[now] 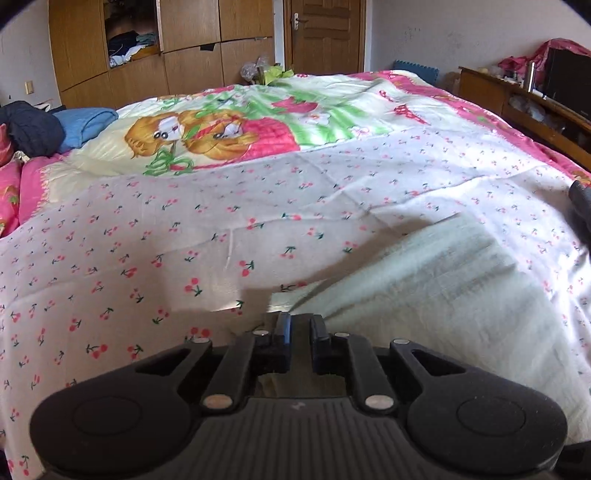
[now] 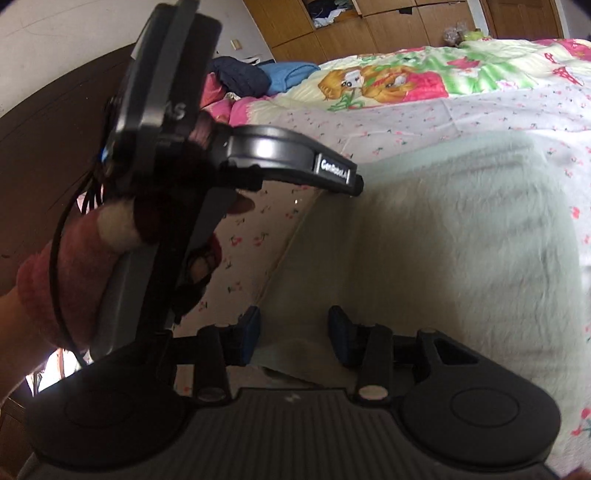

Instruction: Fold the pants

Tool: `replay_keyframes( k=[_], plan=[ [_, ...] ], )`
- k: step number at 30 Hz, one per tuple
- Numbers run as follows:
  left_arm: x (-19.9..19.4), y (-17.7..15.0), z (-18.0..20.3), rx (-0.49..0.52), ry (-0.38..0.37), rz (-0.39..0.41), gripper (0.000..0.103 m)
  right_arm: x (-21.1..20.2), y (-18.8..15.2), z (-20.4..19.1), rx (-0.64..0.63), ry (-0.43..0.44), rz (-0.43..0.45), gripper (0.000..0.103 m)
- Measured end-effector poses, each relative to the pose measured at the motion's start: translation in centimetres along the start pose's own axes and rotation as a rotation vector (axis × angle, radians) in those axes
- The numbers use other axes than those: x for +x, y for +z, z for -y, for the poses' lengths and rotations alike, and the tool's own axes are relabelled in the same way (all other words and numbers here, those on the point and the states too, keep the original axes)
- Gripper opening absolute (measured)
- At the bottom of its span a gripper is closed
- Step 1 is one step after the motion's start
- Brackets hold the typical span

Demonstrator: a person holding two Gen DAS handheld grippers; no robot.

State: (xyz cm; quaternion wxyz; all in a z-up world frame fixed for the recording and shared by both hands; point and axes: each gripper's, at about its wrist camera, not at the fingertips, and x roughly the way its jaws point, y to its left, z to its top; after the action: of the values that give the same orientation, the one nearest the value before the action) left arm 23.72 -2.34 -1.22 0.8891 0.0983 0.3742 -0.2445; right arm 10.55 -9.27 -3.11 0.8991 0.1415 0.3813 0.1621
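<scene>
Right under both cameras, the left gripper (image 1: 298,325) is nearly shut with nothing visibly pinched, the right gripper (image 2: 293,332) hangs half open and empty over the pale green pants (image 2: 461,236), probably lining up a fold, on the cherry-print sheet (image 1: 147,240).

Pale mint pants (image 1: 436,280) on white, red-cherry-print sheet (image 1: 147,236).

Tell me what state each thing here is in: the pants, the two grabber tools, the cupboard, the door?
Pants: pale green, lying flat on the cherry-print sheet, already folded over.
Left gripper: shut, at the pants' edge; whether it pinches cloth is unclear.
Right gripper: open, over the pants, nothing between its fingers.
Wardrobe: one compartment open, clothes inside.
Door: closed.
</scene>
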Motion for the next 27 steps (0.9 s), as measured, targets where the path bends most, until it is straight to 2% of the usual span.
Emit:
replay_keyframes(
  k=[2,6,9,11,13,17,21,24,27],
  plan=[
    [-0.5,0.0,-0.6,-0.016,-0.001,0.011,0.028,-0.4,-0.2,-0.9,-0.048,-0.016,0.012,0.043],
    [-2.6,0.0,-0.8,-0.022,0.080,0.081,0.030,-3.3,0.1,-0.9,-0.017,0.018,0.058,0.041],
    [-3.9,-0.5,-0.5,-0.040,0.049,0.122,0.032,-5.0,-0.3,-0.3,-0.032,-0.048,0.115,0.043],
    [-3.4,-1.0,0.3,-0.010,0.044,0.105,0.036,-4.6,-0.9,0.4,-0.004,-0.075,0.067,0.044],
    [-1.9,-1.1,1.0,0.026,0.072,0.048,0.038,-3.8,-1.5,0.9,0.032,-0.061,-0.003,0.045],
    [-1.6,-0.6,-0.4,-0.052,0.096,0.053,0.045,-4.7,-1.6,-0.2,0.000,-0.016,-0.011,0.044],
    [-4.5,-1.5,-1.7,-0.109,0.095,0.113,0.045,-6.1,2.0,0.8,-0.007,-0.012,0.074,0.044],
    [-6.4,-4.1,-1.8,-0.158,0.060,0.118,0.046,-4.3,6.0,1.7,-0.077,-0.076,0.118,0.045],
    [-7.5,-6.3,-1.5,-0.222,0.024,0.129,0.046,-0.6,9.5,2.0,-0.150,-0.109,0.069,0.045]
  ],
)
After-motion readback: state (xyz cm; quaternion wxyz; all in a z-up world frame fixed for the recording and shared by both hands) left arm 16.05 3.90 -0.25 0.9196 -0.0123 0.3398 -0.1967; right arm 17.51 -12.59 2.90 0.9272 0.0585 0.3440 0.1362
